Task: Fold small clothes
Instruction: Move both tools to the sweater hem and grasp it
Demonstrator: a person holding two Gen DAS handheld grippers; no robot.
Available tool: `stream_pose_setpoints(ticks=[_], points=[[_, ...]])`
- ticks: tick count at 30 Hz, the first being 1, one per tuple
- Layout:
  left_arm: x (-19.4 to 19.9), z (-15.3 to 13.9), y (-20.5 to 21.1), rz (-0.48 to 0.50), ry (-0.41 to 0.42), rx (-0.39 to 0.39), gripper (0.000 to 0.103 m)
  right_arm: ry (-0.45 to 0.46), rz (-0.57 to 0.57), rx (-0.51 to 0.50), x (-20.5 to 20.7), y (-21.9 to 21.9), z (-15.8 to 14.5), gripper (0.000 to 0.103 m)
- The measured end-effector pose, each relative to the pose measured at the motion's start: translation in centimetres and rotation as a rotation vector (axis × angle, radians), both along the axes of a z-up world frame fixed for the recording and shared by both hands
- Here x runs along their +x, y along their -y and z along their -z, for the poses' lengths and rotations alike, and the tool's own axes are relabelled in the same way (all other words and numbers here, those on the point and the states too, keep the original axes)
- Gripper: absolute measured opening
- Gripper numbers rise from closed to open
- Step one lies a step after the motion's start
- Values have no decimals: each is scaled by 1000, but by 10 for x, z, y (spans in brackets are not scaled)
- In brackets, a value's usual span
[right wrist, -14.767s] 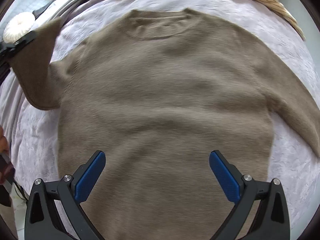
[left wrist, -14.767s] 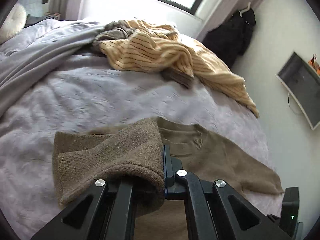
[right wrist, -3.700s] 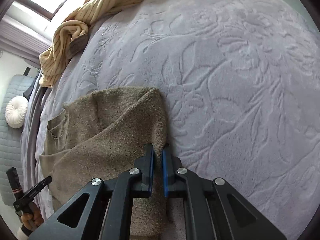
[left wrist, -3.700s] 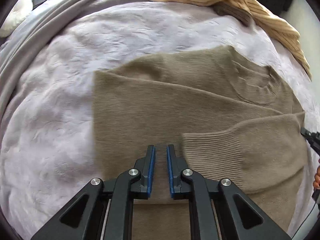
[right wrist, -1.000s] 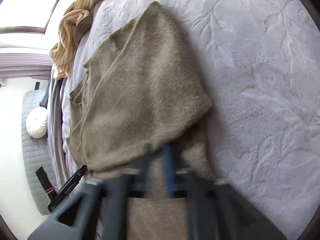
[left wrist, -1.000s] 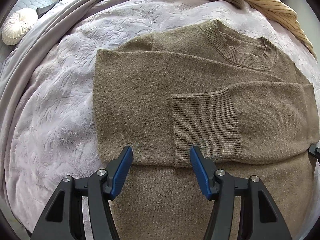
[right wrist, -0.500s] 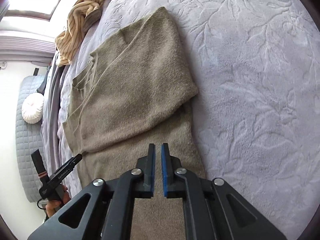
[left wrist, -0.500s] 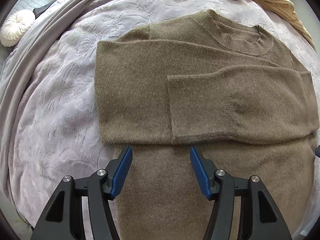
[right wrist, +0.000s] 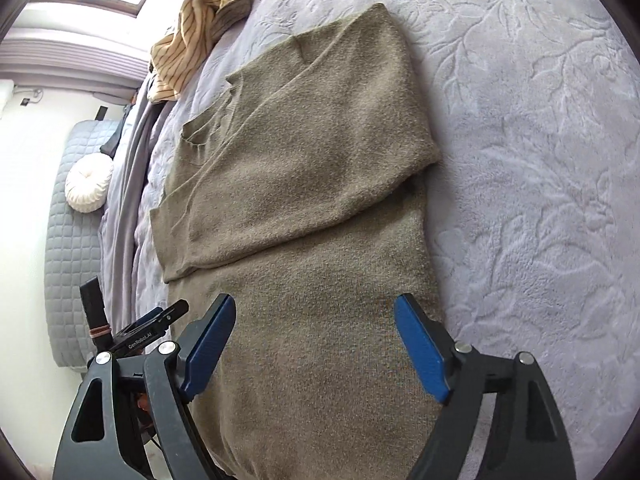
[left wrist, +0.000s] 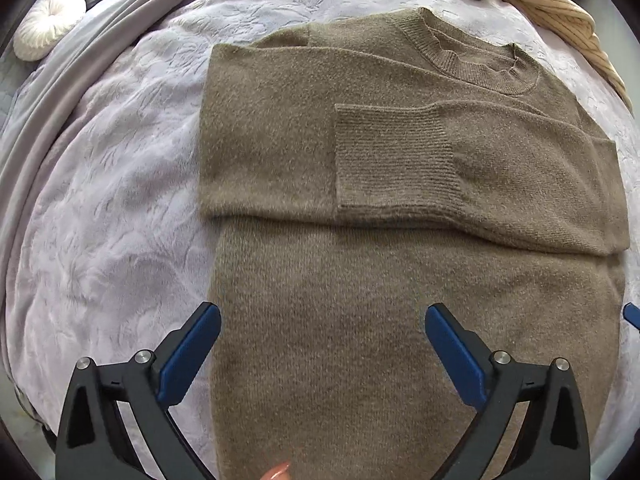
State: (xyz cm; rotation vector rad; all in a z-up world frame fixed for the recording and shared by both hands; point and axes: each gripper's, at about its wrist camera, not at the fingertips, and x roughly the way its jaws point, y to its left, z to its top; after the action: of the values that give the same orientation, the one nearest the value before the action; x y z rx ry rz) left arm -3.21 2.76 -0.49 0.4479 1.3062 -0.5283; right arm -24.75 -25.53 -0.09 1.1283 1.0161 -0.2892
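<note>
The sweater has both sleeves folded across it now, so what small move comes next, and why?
Probably lower both grippers, left and right, to the hem nearest them. Their jaws are opening with nothing held, and the sweater's lower half still lies flat, unfolded, below the crossed sleeves.

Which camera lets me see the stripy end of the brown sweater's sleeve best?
The left wrist view. There the ribbed cuff lies flat across the brown sweater, facing the camera, its ribs clear. The right wrist view sees the folded sleeves side-on and far off, so I cannot pick the cuff out.
</note>
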Motion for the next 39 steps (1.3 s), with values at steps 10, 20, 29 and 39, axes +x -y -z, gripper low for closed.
stream_pose_setpoints(ticks=[10,20,29,39], points=[[-31,-5,-19,22,72,92,102,-11,-35,32,-12,-19,3,85],[-57,-15,-88,106,-63,-15,102,-16,-11,105,-63,-63,6,85],[-116,1,-161,123,-309,-58,102,-21,21,286,-141,-117,21,85],[-155,21,-150,178,-444,-127,95,58,8,406,-129,-153,50,86]])
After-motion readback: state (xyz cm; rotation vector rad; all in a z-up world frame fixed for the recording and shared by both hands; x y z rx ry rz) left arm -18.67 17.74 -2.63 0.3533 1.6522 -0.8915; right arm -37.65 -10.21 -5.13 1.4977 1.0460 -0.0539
